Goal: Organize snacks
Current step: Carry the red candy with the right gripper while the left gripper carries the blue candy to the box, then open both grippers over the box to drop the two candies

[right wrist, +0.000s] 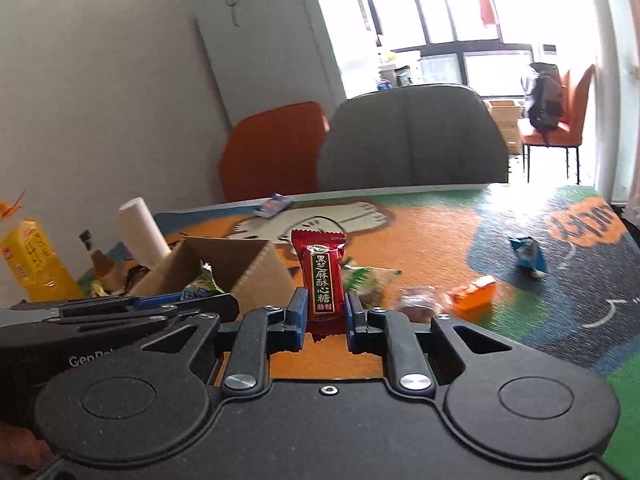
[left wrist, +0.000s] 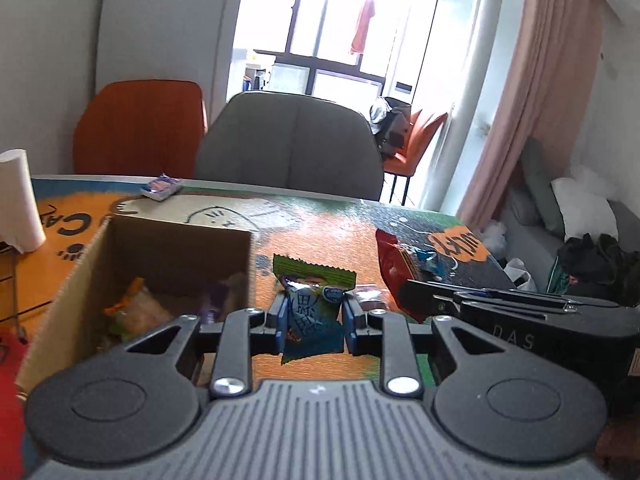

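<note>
While its jaws pinch it, the right gripper (right wrist: 325,317) holds a glossy red gold-lettered candy (right wrist: 322,280) upright.

Behind the table (right wrist: 420,232) with its orange-and-green cartoon mat: 1 grey chair (left wrist: 292,148) and, to its left, 1 orange chair (left wrist: 140,128). At the mat's left edge, a white paper roll (right wrist: 142,228), a yellow carton (right wrist: 34,260), a small bottle (right wrist: 94,254). Further off, a pink curtain (left wrist: 532,96), pillows on a grey sofa (left wrist: 532,236), another orange chair (right wrist: 560,120) bearing a dark backpack (right wrist: 544,96).
</note>
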{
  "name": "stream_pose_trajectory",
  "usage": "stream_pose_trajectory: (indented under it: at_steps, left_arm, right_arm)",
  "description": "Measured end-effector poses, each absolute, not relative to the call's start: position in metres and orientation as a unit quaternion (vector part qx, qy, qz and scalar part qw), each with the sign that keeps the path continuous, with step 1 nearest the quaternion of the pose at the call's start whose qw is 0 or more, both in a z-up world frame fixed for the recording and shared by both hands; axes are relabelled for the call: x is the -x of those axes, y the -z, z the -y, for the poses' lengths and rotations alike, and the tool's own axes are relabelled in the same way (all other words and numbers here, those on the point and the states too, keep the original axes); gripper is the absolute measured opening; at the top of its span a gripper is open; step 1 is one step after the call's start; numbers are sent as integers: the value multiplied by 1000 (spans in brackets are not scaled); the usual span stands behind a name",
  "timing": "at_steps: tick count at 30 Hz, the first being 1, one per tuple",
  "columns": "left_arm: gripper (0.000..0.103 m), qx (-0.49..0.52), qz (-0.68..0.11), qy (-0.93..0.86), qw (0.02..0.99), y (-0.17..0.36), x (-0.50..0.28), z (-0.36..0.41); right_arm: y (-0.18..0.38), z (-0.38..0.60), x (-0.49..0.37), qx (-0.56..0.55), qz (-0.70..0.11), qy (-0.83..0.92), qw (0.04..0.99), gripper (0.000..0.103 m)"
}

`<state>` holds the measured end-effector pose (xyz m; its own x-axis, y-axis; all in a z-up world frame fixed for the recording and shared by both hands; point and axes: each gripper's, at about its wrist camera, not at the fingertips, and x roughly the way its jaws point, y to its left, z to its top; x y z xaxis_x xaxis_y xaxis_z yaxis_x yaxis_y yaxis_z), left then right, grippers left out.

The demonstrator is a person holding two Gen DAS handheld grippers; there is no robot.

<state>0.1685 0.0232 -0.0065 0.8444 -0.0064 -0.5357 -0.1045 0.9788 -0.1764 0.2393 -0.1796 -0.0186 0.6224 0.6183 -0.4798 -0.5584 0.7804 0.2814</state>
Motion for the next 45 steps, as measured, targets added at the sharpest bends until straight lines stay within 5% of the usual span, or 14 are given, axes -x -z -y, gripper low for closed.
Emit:
stream_pose_trajectory:
  at_steps: [30,45]
  left_arm:
    - [31,147,-284,-100,942,12,-127,-117]
    - [75,149,-278,-109,943,11,-119,-113]
  right_arm:
    - [8,81,-206,-11,-297,-397,869,17]
    - [4,99,-202,-27,-305,-387,870,30]
